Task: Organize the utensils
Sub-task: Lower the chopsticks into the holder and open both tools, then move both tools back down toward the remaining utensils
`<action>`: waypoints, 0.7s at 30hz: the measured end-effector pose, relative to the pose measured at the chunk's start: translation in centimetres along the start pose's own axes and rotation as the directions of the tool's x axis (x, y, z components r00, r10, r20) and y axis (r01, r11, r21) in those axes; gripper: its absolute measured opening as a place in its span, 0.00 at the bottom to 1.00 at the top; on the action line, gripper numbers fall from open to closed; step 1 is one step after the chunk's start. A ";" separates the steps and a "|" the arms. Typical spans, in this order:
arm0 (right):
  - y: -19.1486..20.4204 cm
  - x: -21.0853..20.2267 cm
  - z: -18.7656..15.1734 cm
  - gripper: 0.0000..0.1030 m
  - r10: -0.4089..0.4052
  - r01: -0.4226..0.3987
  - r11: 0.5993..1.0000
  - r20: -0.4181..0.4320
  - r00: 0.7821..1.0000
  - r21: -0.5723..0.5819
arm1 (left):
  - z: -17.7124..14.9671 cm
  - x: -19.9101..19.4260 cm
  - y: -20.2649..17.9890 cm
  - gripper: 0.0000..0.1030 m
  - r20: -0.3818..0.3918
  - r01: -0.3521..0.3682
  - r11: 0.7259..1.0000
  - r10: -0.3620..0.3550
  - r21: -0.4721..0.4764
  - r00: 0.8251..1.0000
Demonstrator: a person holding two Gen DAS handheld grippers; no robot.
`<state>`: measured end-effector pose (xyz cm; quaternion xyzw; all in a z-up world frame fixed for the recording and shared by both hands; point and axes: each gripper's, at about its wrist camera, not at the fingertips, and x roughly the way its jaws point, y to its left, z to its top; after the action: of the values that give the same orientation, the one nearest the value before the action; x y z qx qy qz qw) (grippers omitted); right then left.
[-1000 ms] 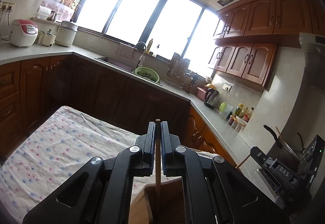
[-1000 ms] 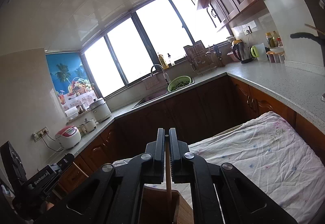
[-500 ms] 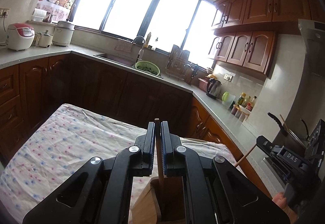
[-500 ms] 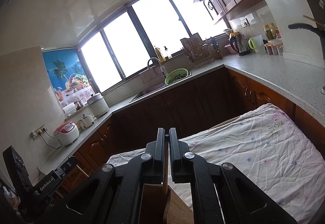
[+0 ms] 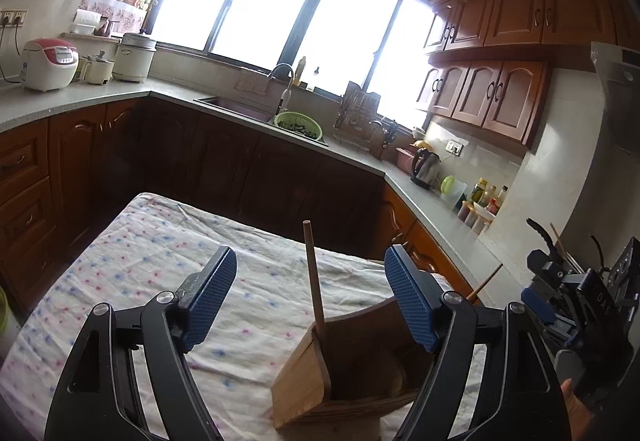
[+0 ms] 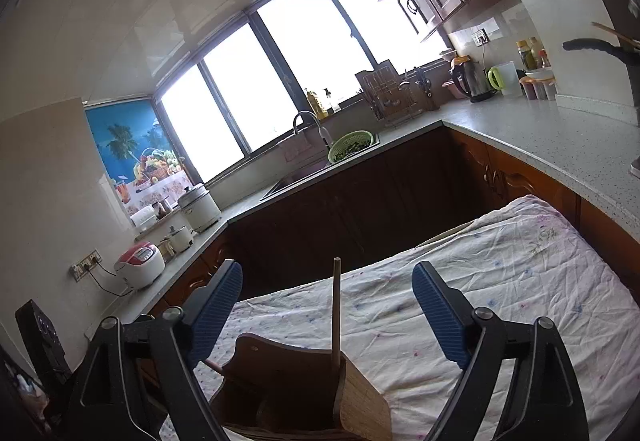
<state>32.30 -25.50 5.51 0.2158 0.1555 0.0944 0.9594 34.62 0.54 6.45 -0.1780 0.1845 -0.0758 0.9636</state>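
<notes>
A wooden utensil holder [image 5: 312, 381] stands on the cloth-covered table, just below both grippers; it also shows in the right wrist view [image 6: 360, 405]. A thin wooden stick [image 5: 314, 281] stands upright in it between my left gripper's fingers, free of both pads. My left gripper [image 5: 310, 299] is open wide. In the right wrist view another wooden stick [image 6: 336, 317] stands in the holder between the open fingers of my right gripper [image 6: 328, 315], touching neither pad. The right gripper's body [image 5: 576, 293] shows at the right edge of the left wrist view.
The table carries a white flowered cloth [image 5: 160, 261]. Dark wooden kitchen cabinets [image 5: 240, 161] and a grey counter wrap around behind. On the counter are a rice cooker [image 5: 48, 63], a green colander [image 5: 298, 123] by the sink and a kettle [image 5: 426, 169].
Both grippers were shut on their sticks and have opened wide. The sticks now stand free in the holder.
</notes>
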 end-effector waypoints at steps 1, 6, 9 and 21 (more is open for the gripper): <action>0.0 -0.5 -0.2 0.92 0.000 0.000 1.000 0.000 1.000 0.002 | -0.2 -0.4 0.2 0.80 -0.008 -0.008 1.000 0.008 0.000 1.000; 0.0 -3.1 -1.5 0.94 -0.001 0.001 1.000 -0.029 1.000 -0.004 | -1.8 -2.9 0.8 0.85 -0.063 -0.045 0.998 0.047 0.031 0.997; 0.0 -4.7 -2.7 0.94 -0.011 0.011 1.000 -0.050 0.999 -0.016 | -3.1 -4.6 1.2 0.87 -0.090 -0.054 0.997 0.058 0.049 0.994; -0.4 -10.6 -7.6 0.94 -0.049 0.046 0.999 -0.128 0.991 -0.024 | -7.3 -10.2 3.0 0.88 -0.190 -0.080 0.995 0.091 0.066 0.977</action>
<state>19.88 -25.53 1.52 0.1953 0.2213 0.0869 0.9515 22.64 3.20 2.35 -0.1334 0.2823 -0.0565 0.9483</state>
